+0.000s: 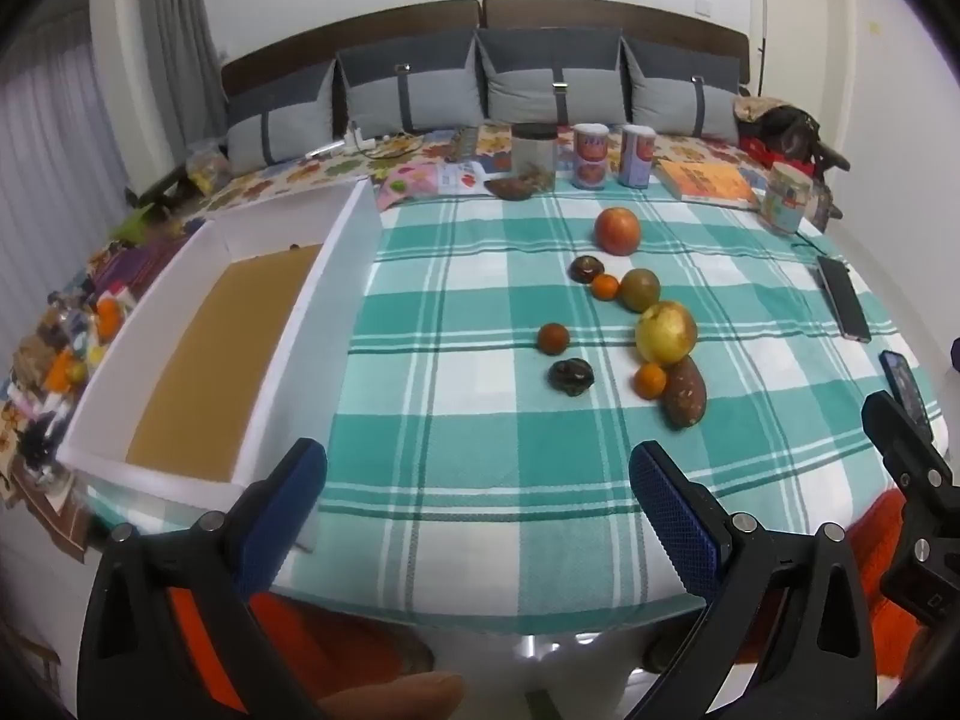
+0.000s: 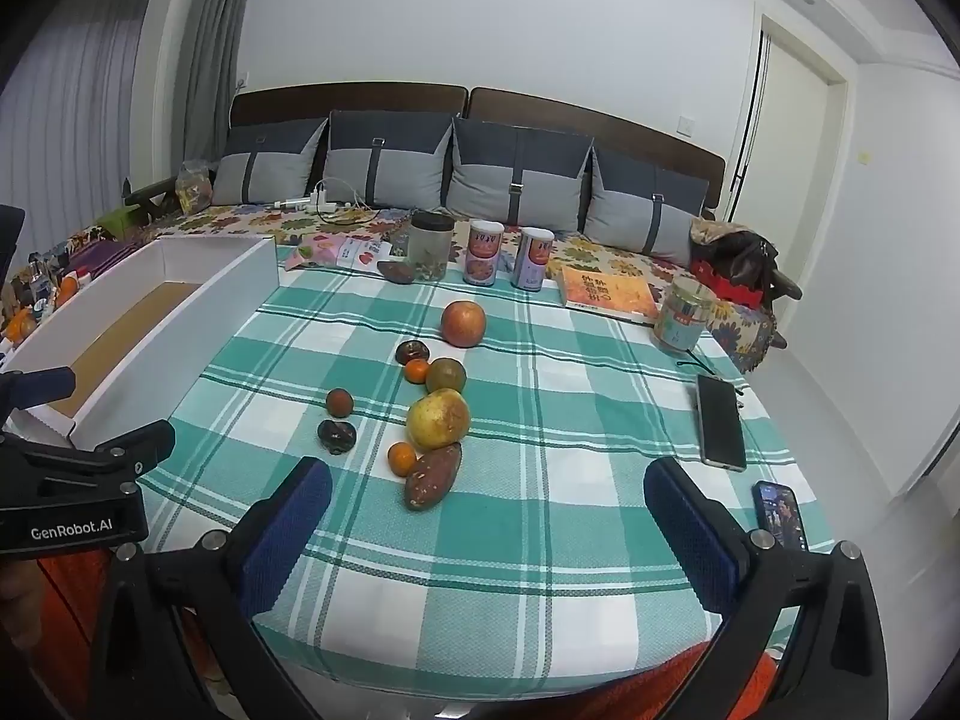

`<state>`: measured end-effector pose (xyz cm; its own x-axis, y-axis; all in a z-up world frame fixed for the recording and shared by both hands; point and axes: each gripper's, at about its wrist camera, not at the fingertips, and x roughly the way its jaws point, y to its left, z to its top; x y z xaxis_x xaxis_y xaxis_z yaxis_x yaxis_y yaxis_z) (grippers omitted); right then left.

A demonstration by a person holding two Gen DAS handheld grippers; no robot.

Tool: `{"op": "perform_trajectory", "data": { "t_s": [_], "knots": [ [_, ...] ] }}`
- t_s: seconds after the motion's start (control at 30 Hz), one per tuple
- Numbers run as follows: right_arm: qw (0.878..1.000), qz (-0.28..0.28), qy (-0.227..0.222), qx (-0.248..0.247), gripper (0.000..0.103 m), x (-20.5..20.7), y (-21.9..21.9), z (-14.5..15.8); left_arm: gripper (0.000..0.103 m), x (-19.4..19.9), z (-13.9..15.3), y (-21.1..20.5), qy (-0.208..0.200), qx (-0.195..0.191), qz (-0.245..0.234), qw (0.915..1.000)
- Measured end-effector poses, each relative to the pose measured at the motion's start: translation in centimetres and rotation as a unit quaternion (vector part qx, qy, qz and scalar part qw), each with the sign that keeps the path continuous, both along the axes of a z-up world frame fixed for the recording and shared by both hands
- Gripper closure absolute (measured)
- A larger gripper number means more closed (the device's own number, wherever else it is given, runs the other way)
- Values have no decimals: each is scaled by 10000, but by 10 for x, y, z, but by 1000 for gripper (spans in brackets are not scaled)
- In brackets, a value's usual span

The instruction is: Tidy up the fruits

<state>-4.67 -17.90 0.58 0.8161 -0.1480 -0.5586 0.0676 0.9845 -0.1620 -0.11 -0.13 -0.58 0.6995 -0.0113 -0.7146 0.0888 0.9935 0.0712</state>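
Several fruits lie loose in the middle of the green checked cloth [image 1: 480, 420]: a red apple [image 1: 617, 230] [image 2: 463, 323] farthest back, a yellow pear [image 1: 666, 331] [image 2: 438, 419], a green-brown fruit [image 1: 640, 290], small oranges [image 1: 650, 380] [image 1: 605, 287], dark wrinkled fruits [image 1: 570, 376] [image 1: 586, 268] and a sweet potato [image 1: 684, 391] [image 2: 433, 476]. A white box [image 1: 198, 324] [image 2: 138, 324] with a brown floor stands at the left. My left gripper [image 1: 477, 510] hangs open over the table's near edge, by the box's corner. My right gripper [image 2: 489, 525] is open too, just short of the sweet potato.
Two tins [image 1: 591, 156], a jar [image 1: 534, 156], a book [image 1: 705, 180] and a tub [image 1: 786, 197] line the cloth's back edge before a cushioned sofa. Two phones [image 2: 720, 420] [image 2: 779, 513] lie at the right. Clutter fills a side surface left of the box.
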Motion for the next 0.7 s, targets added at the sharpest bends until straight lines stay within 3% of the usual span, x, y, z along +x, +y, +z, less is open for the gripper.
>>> {"op": "perform_trajectory", "data": {
  "t_s": [0.7],
  "knots": [
    [10000, -47, -33, 17, 0, 1, -2, 2, 1, -4, 2, -2, 95, -157, -103, 9998]
  ]
}}
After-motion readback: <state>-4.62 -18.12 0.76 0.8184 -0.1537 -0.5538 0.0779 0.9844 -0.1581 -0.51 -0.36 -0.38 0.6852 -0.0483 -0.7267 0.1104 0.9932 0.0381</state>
